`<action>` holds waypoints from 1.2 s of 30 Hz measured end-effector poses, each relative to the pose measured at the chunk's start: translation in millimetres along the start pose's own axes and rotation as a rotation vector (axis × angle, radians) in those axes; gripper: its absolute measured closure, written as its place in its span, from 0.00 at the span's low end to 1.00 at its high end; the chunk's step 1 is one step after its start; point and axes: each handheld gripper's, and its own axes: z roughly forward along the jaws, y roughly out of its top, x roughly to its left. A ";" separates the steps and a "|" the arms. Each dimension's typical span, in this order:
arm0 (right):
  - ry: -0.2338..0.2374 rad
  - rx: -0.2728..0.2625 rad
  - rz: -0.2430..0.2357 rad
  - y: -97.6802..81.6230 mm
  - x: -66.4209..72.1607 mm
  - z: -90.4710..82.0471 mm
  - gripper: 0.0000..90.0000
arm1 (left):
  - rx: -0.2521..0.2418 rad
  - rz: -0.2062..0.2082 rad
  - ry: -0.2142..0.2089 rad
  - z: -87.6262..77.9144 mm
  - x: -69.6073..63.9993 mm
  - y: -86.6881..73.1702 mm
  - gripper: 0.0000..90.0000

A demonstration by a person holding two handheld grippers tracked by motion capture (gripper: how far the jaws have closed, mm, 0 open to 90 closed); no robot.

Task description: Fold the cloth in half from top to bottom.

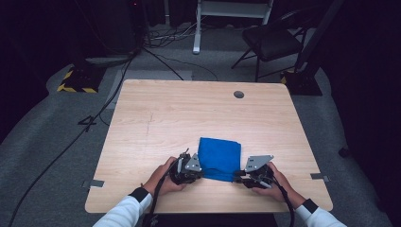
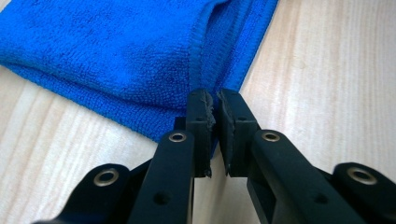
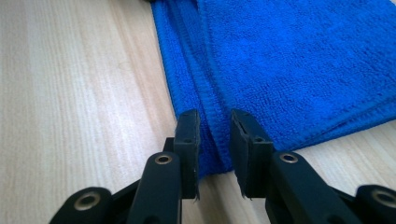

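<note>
- Blue cloth [image 1: 218, 158] lies folded on the wooden table [image 1: 165, 123], near my edge and a bit right of the middle.
- It sits right between my two tools, so both hands are about the same way from it.
- My left gripper [image 1: 189, 171] is at the near left corner of the cloth. In the left gripper view the black jaws are almost shut, with only a thin slit between them, and the hem of the cloth [image 2: 116, 60] is pinched at their tips. I think it has hold of that corner.
- My right gripper [image 1: 246, 178] is at the near right corner. In the right gripper view the jaws stand a little way apart, and a thick fold of the cloth [image 3: 299, 60] runs up between them. I can't tell if the pads press on it or just sit around it.
- The cloth stretches away from both tools, toward the far side of the table. Its near edge runs from one tool to the other.
- So I think the next move is to lift both near corners together and carry them forward over the cloth.
</note>
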 end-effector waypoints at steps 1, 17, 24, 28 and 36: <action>-0.007 0.000 -0.001 0.2 -1.1 0.1 0.82 | 0.000 -0.001 0.004 0.8 1.2 0.9 0.92; -0.127 -0.030 0.075 10.9 -61.7 14.2 0.81 | -0.031 -0.099 0.083 18.7 46.2 14.8 0.90; -0.157 -0.048 0.094 18.4 -87.7 24.0 0.80 | -0.035 -0.126 0.124 23.7 61.9 18.6 0.88; -0.172 -0.039 0.095 21.0 -88.8 25.2 0.78 | -0.020 -0.129 0.150 21.8 63.4 18.9 0.81; -0.187 -0.069 0.080 26.2 -81.6 10.5 0.72 | -0.027 -0.122 0.200 5.4 57.0 20.7 0.69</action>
